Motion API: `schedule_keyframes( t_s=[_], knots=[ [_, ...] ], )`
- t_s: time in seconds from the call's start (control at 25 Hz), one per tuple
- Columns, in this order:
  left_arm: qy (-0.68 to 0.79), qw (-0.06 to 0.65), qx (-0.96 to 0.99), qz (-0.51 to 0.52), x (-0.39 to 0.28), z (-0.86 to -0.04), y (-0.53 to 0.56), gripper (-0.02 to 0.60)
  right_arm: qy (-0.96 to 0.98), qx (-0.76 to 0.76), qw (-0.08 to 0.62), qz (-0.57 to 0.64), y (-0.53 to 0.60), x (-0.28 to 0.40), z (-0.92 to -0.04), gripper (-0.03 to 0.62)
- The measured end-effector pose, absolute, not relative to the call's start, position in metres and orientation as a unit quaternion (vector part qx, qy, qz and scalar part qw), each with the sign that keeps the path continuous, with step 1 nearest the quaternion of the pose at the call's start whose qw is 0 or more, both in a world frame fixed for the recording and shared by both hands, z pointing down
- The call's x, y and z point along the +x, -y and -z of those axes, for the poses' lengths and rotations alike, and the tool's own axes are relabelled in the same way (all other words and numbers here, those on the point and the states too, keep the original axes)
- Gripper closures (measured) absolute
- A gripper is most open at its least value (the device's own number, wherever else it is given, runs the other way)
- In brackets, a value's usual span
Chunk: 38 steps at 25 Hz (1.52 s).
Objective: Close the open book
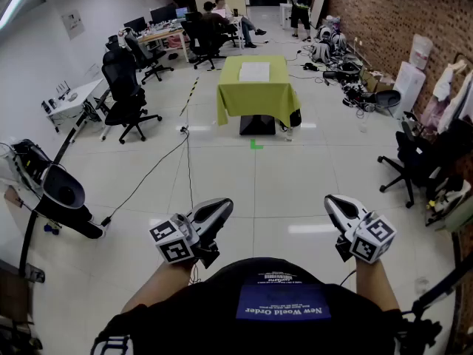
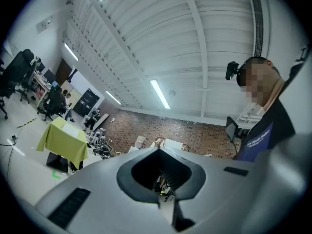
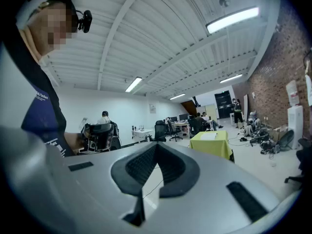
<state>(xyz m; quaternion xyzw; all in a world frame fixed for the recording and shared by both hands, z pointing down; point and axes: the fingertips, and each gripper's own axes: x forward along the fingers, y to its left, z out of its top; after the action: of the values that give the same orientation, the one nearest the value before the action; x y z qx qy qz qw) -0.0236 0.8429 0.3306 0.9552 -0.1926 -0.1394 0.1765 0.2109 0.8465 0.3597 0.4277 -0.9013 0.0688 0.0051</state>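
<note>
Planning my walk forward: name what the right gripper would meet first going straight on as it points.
Nothing close: the right gripper, shut and empty, points level over floor. Its line passes left of the green-clothed table and seems to end at the office chairs, though depth is unclear.

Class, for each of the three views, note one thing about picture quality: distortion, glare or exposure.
Head view: wide-angle bending at the edges; the glossy pale tiled floor shows white glare patches. Left gripper view: strong fisheye, black corners, and the long ceiling strip light is blown out. Right gripper view: same fisheye circle; its nearest strip light is overexposed too.
</note>
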Motion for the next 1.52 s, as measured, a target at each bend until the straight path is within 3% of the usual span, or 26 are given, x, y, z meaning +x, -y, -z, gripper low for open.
schedule_keyframes(
  t_s=[0.44,1.08,1.52],
  knots=[
    [0.170,0.184,0.956,0.150,-0.042,-0.338,-0.804,0.577,0.897,0.435,0.027,-0.068,-0.813,0.188,-0.368,0.609],
    [0.173,0.177,0.953,0.175,-0.223,-0.326,-0.652,0.577,0.899,0.435,0.028,-0.045,-0.665,0.016,-0.333,0.609],
    [0.168,0.207,0.949,0.171,-0.231,-0.345,-0.588,0.577,0.903,0.422,0.039,-0.074,-0.597,-0.004,-0.347,0.609]
  ],
)
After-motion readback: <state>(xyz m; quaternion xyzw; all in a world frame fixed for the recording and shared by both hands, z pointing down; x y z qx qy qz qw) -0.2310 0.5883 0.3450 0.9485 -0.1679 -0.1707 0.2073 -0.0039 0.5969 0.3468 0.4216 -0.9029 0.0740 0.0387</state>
